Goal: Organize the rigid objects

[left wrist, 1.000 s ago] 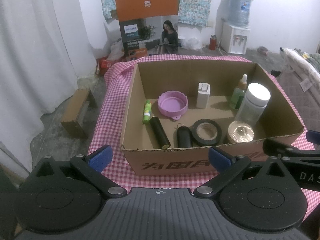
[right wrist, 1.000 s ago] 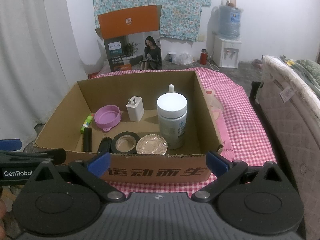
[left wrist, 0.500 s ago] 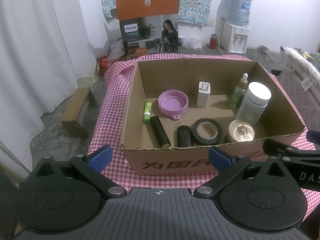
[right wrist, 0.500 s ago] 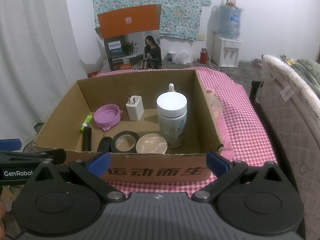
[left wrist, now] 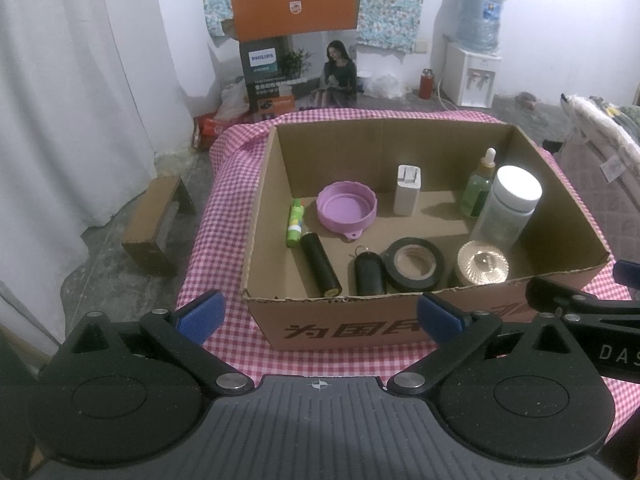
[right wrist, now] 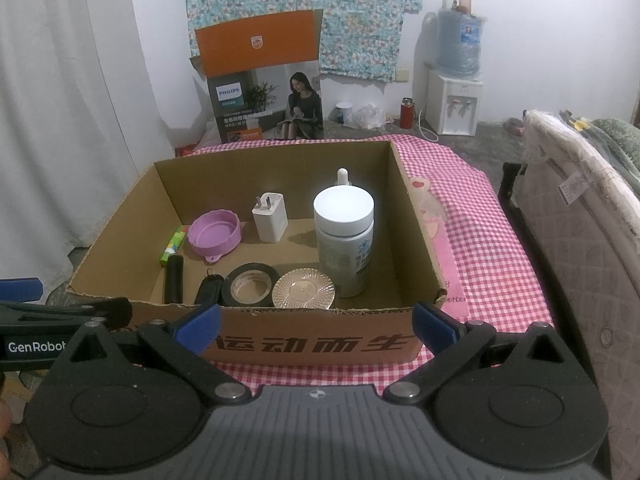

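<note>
1. Left gripper [left wrist: 320, 314]: fingers wide apart, empty, just short of the box's [left wrist: 360, 328] near wall.
2. Right gripper [right wrist: 316, 322]: fingers wide apart too, empty, same standoff.
3. Box sits on a checked cloth [right wrist: 492, 248].
4. Inside: white jar [right wrist: 345, 240] upright at right, dropper bottle [left wrist: 478, 192] behind it, charger [left wrist: 407, 190], purple lid [left wrist: 346, 210], tape roll [left wrist: 414, 266], gold lid [left wrist: 483, 267], two black cylinders [left wrist: 320, 266], green tube [left wrist: 295, 226].

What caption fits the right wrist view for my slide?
Open right gripper before a cardboard box holding a white-capped bottle, tape roll and purple lid.
</note>
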